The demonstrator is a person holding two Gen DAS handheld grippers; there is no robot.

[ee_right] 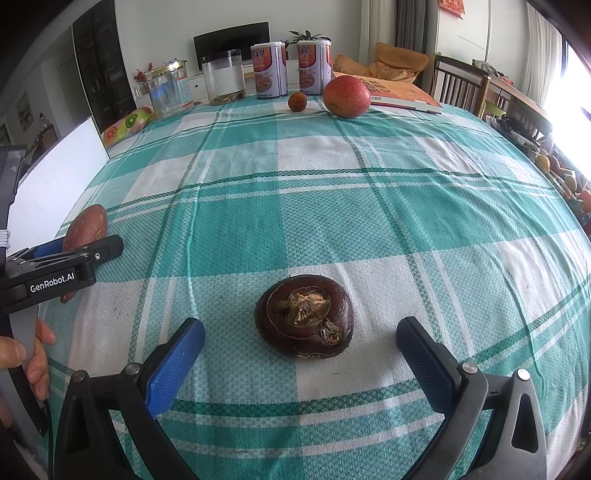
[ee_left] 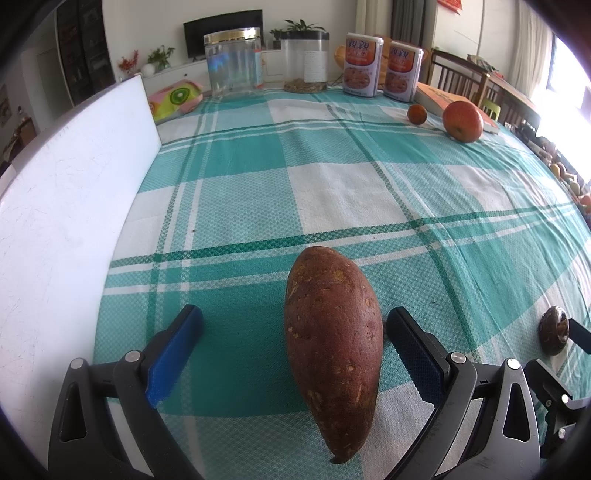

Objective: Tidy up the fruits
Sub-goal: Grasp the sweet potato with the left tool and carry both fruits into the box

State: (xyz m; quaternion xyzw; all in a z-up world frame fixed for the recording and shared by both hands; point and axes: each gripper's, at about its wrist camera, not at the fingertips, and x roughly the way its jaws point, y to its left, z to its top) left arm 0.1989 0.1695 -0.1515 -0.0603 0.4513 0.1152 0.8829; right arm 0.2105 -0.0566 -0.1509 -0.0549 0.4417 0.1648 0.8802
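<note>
Left wrist view shows a living room with white walls, a dark television (ee_left: 222, 32) on a low white cabinet, potted plants and wooden chairs (ee_left: 458, 79) at the right side. A wide table fills the picture, covered with a teal and white checked tablecloth (ee_left: 332, 199). A big white board (ee_left: 62, 206) lies along its left edge. At the far edge stand two clear jars (ee_left: 234, 62) and two printed cans (ee_left: 364, 64), with an orange book (ee_left: 439, 98) just beside them. Near the book rest a red apple (ee_left: 463, 121) and a small orange (ee_left: 417, 114).

The left gripper (ee_left: 293, 338) is spread wide around a sweet potato (ee_left: 332, 343) that lies on the cloth; its right pad seems to be just beside the skin, but I cannot tell if it touches. In the right wrist view the right gripper (ee_right: 301, 345) is also spread wide, with a dark water chestnut (ee_right: 304, 319) on the cloth between its fingers, apart from both. A hand (ee_right: 27, 354) holds the left tool's handle.
</note>
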